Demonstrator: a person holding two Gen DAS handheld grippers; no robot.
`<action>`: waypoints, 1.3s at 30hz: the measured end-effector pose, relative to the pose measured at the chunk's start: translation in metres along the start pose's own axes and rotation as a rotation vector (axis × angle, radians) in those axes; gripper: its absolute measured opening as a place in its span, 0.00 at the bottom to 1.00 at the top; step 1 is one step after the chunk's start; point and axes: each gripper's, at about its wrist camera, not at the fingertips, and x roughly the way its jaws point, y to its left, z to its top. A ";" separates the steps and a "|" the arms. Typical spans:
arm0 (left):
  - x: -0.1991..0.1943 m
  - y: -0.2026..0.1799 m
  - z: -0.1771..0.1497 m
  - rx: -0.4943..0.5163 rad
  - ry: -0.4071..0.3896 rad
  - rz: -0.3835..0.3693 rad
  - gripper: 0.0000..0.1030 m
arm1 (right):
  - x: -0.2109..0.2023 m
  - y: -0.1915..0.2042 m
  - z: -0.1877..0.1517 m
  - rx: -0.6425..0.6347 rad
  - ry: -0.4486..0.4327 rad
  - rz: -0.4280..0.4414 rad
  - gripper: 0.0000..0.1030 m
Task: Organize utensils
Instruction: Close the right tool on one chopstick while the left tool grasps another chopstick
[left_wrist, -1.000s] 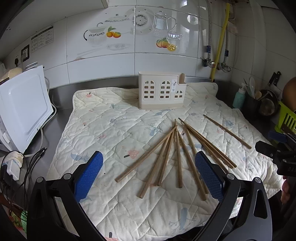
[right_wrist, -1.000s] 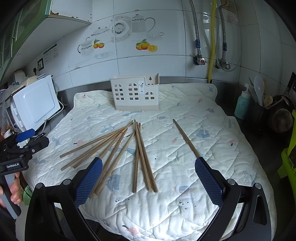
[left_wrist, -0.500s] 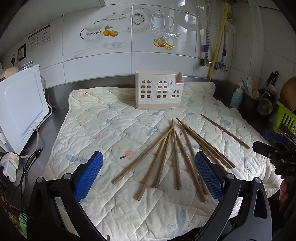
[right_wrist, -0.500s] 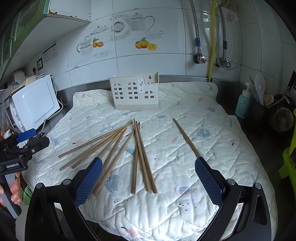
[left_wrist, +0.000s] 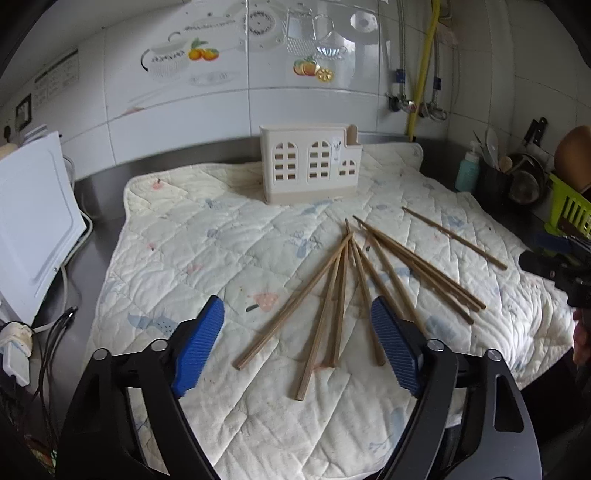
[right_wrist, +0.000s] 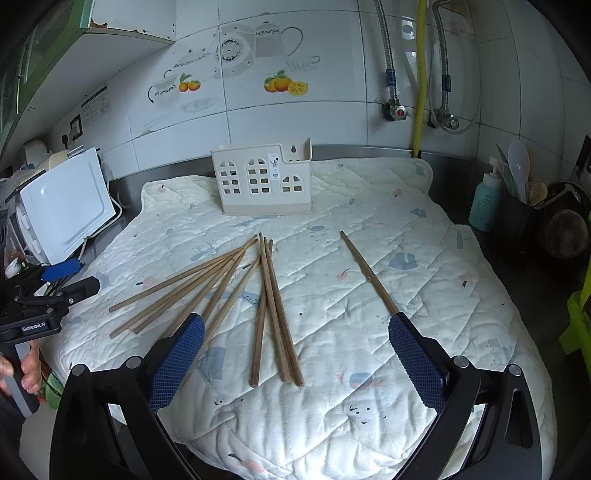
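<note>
Several wooden chopsticks (left_wrist: 340, 291) lie fanned out on a quilted cloth (left_wrist: 221, 236), with one chopstick (left_wrist: 454, 238) apart to the right. They also show in the right wrist view (right_wrist: 266, 295), the lone one (right_wrist: 369, 275) to the right. A cream utensil holder (left_wrist: 310, 170) with window cut-outs stands empty at the back; it also shows in the right wrist view (right_wrist: 264, 181). My left gripper (left_wrist: 295, 332) is open, hovering over the near ends of the left chopsticks. My right gripper (right_wrist: 295, 347) is open above the near ends of the middle chopsticks.
A white appliance (left_wrist: 33, 225) and cables (left_wrist: 51, 332) sit left of the cloth. A teal bottle (right_wrist: 485, 201), a black utensil pot (right_wrist: 517, 218) and a green basket (left_wrist: 569, 208) stand at the right. The tiled wall with pipes (right_wrist: 419, 74) is behind.
The left gripper has moved forward and lower toward the chopsticks, and its jaws have narrowed somewhat. The right gripper has edged slightly forward. The chopsticks have not moved.
</note>
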 end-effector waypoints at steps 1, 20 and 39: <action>0.004 0.004 -0.002 0.005 0.012 -0.007 0.66 | 0.002 -0.002 0.000 0.006 0.001 0.002 0.94; 0.079 0.043 -0.027 0.107 0.209 -0.160 0.25 | 0.046 -0.037 -0.006 0.070 0.054 0.013 0.87; 0.085 0.037 -0.027 0.133 0.220 -0.202 0.10 | 0.078 -0.080 -0.008 0.155 0.112 0.009 0.59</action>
